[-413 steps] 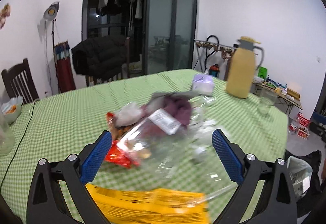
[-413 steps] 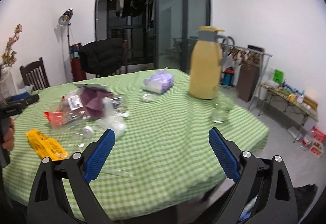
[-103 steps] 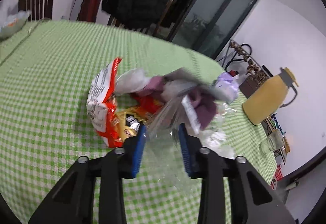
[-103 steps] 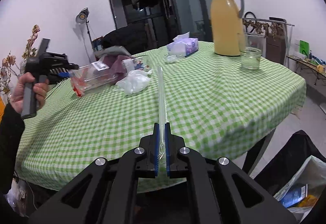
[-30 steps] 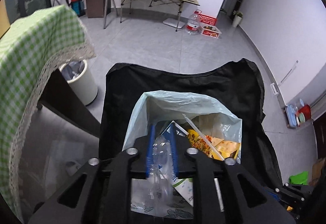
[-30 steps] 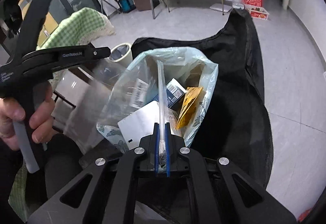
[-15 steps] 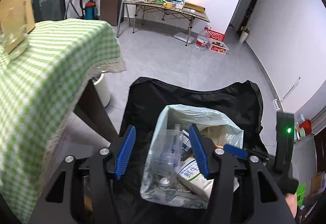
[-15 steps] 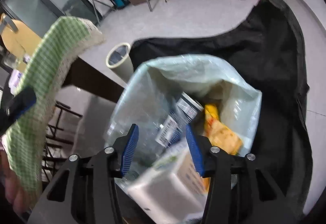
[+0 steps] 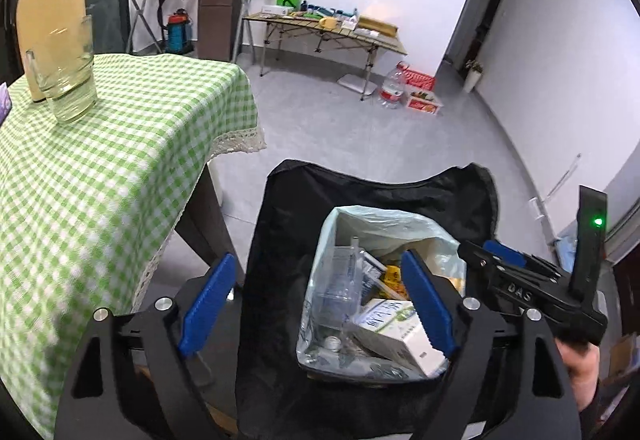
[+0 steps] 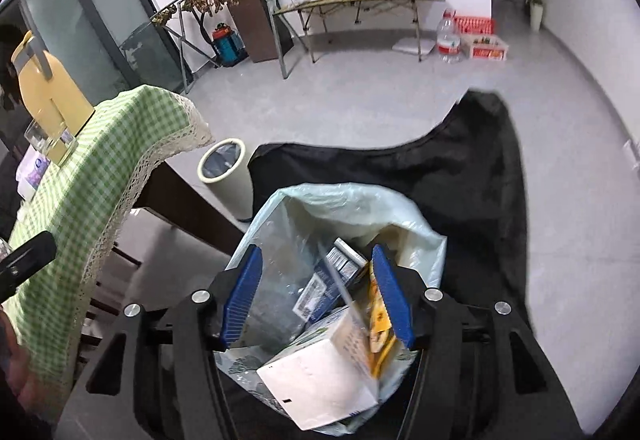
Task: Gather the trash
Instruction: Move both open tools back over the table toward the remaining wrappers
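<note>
While both grippers hang above the trash bag (image 9: pixel 384 224), their jaws are opening and nothing is pinched between either pair. Trash lies in the bag, below the fingers: a clear plastic container (image 9: pixel 340 280) at the bag's table side, a white carton (image 10: pixel 320 368) nearest the cameras, a thin straw (image 10: pixel 340 284) slanting over it. The left gripper (image 9: pixel 316 300) sits over the bag's table side; the right gripper (image 10: pixel 316 292) is over its middle. Any trash left would be back on the table (image 9: pixel 120 144), left of the bag, which the left gripper is nearer. A glass (image 9: pixel 68 80) and a yellow jug (image 9: pixel 44 8) stand near that table's corner; a small bin (image 10: pixel 226 168) sits beyond the bag.
</note>
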`<state>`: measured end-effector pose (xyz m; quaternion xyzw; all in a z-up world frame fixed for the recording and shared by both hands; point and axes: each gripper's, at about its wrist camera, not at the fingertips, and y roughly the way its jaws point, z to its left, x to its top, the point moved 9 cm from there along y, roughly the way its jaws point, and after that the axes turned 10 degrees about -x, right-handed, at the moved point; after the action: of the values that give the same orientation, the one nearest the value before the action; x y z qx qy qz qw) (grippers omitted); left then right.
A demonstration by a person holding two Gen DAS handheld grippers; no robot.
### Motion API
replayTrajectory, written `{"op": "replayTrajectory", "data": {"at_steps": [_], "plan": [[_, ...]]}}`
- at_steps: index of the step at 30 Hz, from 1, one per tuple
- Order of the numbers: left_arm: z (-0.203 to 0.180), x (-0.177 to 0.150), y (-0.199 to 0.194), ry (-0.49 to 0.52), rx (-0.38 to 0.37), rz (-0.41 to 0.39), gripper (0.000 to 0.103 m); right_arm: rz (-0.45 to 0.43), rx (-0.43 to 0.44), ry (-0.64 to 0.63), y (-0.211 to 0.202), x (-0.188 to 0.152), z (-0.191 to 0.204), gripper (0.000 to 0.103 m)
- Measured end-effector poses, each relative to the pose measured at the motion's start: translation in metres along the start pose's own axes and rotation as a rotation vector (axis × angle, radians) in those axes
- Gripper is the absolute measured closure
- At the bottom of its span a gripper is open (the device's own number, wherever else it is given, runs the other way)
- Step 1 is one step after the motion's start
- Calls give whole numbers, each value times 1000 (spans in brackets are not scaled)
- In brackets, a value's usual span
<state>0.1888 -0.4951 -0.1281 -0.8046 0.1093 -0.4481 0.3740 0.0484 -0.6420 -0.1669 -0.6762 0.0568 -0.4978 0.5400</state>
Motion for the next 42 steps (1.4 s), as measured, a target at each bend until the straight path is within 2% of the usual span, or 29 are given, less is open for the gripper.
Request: {"op": "replayTrajectory", "data": {"at_steps": [3,7,11,17,20,23,25,29,32,36,38,40,42], "plan": [[6,4,-30,-3,-10,-62,13,-56,-10,-28,-19,10,10,42],[21,7,-72,-5,14,-132,11,-135,14,-64,-49,24,37,40],[48,7,-120,-9,72,-199,10,-213,76,-108,-78,35,81,38],[88,2,-194,-39,161,-306,10,-286,161,-152,-111,39,152,37],[119,-10,-234,-89,219,-355,10,-318,189,-189,-126,37,184,32],[154,-25,-272,-156,317,-404,10,-338,225,-242,-142,30,221,31],[183,-36,-305,-227,402,-463,10,-345,253,-278,-152,22,249,31],[231,-61,-366,-354,496,-563,10,-357,295,-326,-164,10,284,31],[261,-81,-404,-399,577,-588,10,-356,324,-361,-170,0,311,29],[294,-108,-458,-411,746,-634,10,-367,356,-415,-184,-11,341,29],[315,-122,-476,-426,815,-629,10,-373,373,-444,-190,-17,355,29],[342,-136,-483,-463,830,-582,10,-376,385,-463,-194,-21,365,29],[370,-154,-483,-535,805,-535,10,-369,400,-487,-197,-28,377,29]]}}
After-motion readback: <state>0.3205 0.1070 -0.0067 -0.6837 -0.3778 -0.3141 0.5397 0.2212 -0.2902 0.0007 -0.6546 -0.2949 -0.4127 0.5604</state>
